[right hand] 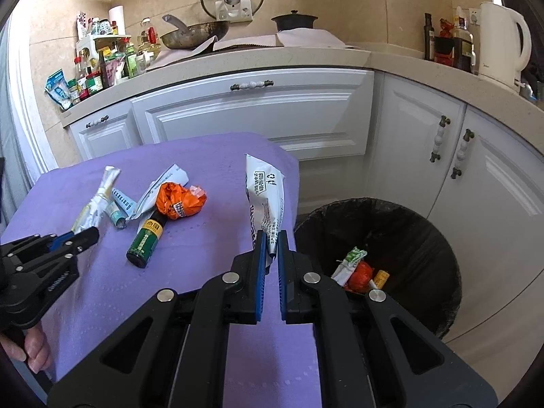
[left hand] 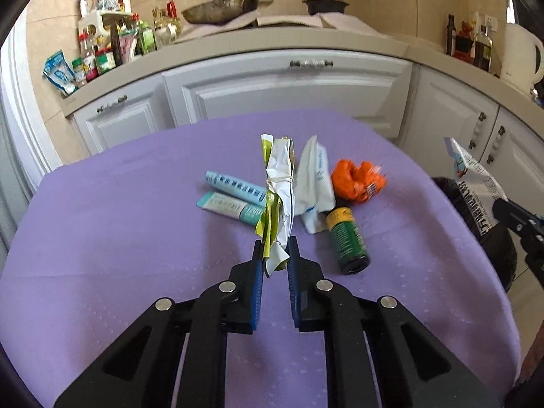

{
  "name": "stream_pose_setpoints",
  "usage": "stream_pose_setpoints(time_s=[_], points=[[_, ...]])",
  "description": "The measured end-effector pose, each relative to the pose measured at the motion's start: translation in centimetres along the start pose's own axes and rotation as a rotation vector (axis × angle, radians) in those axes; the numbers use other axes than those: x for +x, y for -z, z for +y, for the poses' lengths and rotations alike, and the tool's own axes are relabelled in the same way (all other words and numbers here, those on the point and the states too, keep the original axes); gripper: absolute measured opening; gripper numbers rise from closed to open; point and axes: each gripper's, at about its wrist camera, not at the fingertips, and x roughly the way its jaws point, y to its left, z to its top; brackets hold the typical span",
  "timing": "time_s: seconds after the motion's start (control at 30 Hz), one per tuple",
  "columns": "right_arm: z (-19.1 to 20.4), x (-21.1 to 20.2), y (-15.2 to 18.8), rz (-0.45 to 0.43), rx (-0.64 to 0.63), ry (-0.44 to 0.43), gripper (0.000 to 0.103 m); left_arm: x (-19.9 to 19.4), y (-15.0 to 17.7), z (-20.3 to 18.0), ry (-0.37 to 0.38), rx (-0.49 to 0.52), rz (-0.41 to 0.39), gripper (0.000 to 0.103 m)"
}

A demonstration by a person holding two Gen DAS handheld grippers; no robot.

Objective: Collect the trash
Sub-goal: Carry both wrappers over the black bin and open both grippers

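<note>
- The left gripper (left hand: 275,255) is clamped on the near end of a crumpled white-and-green wrapper (left hand: 279,183) tied with a rubber band, over the purple tablecloth (left hand: 102,238).
- The right gripper (right hand: 272,248) is clamped on a white printed pouch (right hand: 265,197), held at the table's right edge — just left of the black-lined trash bin (right hand: 425,238).
- Step in hand, I judge: carrying both pieces to the bin; next, swing right over its mouth and release.
- The print on the pouch and on the green bottle (right hand: 144,241) is too small to read.
</note>
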Motion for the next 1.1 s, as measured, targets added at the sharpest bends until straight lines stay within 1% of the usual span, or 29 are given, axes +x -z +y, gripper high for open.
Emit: stream_pose_setpoints(time_s=[0.3, 0.5, 0.6, 0.87, 1.1], points=[[-2.4, -1.8, -0.8, -0.043, 0.031, 0.087, 0.007, -1.2, -1.6, -3.0, 0.072, 0.025, -0.053, 0.014], [-5.2, -2.5, -0.9, -0.061, 0.061, 0.171, 0.007, -0.9, -2.7, -6.0, 0.117, 0.059, -0.074, 0.014], [-6.5, -2.5, -0.9, -0.061, 0.077, 0.199, 0.007, -0.4, -2.9, -7.6, 0.134, 0.082, -0.074, 0.014], [-9.0, -2.1, -0.5, -0.060, 0.108, 0.239, 0.007, 0.7, -3.4, -12.1, 0.179, 0.144, -0.074, 0.014], [-10.7, -1.5, -0.5, -0.059, 0.132, 0.261, 0.007, 1.5, -3.8, -15.1, 0.199, 0.185, -0.075, 0.014]])
